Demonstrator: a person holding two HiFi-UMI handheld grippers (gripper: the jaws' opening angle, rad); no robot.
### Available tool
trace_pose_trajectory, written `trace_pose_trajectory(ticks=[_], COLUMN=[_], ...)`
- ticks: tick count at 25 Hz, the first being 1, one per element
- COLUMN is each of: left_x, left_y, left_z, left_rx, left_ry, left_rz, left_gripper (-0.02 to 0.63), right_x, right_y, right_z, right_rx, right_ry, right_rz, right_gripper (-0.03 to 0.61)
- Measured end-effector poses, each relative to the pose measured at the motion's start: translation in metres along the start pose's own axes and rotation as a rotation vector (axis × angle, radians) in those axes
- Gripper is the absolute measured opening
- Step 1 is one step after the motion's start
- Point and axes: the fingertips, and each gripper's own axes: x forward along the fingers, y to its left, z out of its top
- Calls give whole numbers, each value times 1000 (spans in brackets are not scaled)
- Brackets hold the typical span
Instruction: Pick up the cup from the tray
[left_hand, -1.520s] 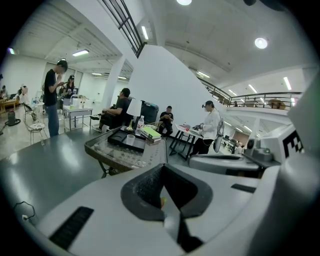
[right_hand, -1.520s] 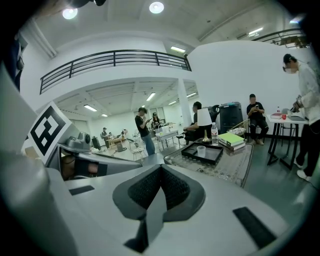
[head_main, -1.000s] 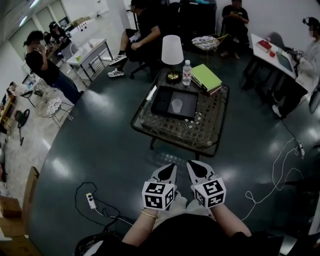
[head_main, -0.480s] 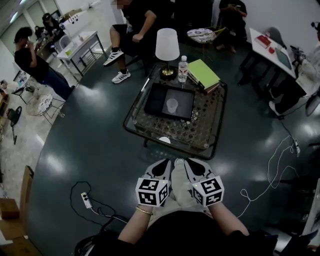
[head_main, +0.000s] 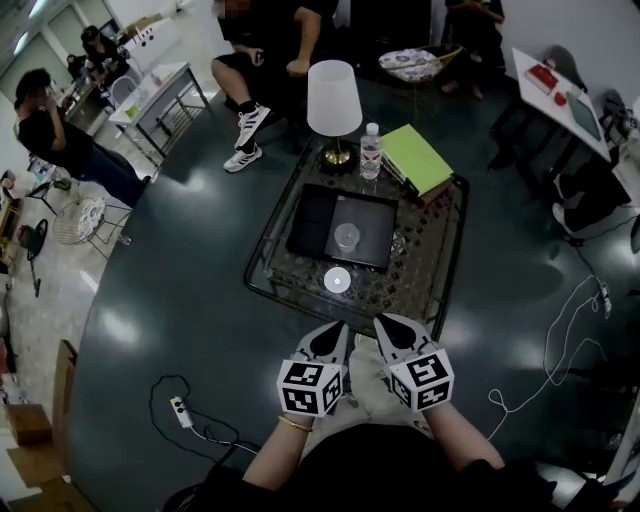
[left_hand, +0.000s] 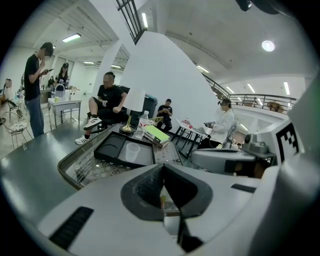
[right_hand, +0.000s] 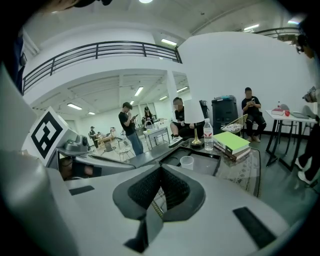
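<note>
"Two grippers? Where are they?"

"Low in the middle of the head view. The left gripper (head_main: 335, 335) and the right gripper (head_main: 392, 332) sit side by side. Each has its marker cube (head_main: 312, 388), and both point up the frame at the desk (head_main: 430, 270)."

"Are they open?"

"No. Both are closed tight. The jaws press together and there is nothing between them."

"Where is the cup (head_main: 347, 237)?"

"It stands upright in the black tray (head_main: 312, 215), in the right part of it, near the middle of the frame. The tray lies on the desk. Neither gripper touches the cup. They are well apart from it, below the desk's near edge."

"What else is on the desk?"

"A white lamp (head_main: 333, 98), a water bottle (head_main: 371, 152) and a green book (head_main: 418, 158). They are at the far end, above the tray."

"Is anyone around?"

"Yes, people (head_main: 60, 125) sit and stand in the upper part of the frame."
</note>
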Motion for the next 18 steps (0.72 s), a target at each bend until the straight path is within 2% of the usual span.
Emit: trace_pose_trajectory(ticks=[8,18], left_x=[66,134], left_y=[33,77], left_z=[25,21], left_rx=[-21,-50], left_ry=[-8,26], left_rz=[15,67], left_gripper=[9,18], right_x=[48,98], right_y=[-44,-76], right_z=[13,13], right_rx=[7,32], right_ry=[51,107], right_rz=[20,60], right_gripper=[11,11])
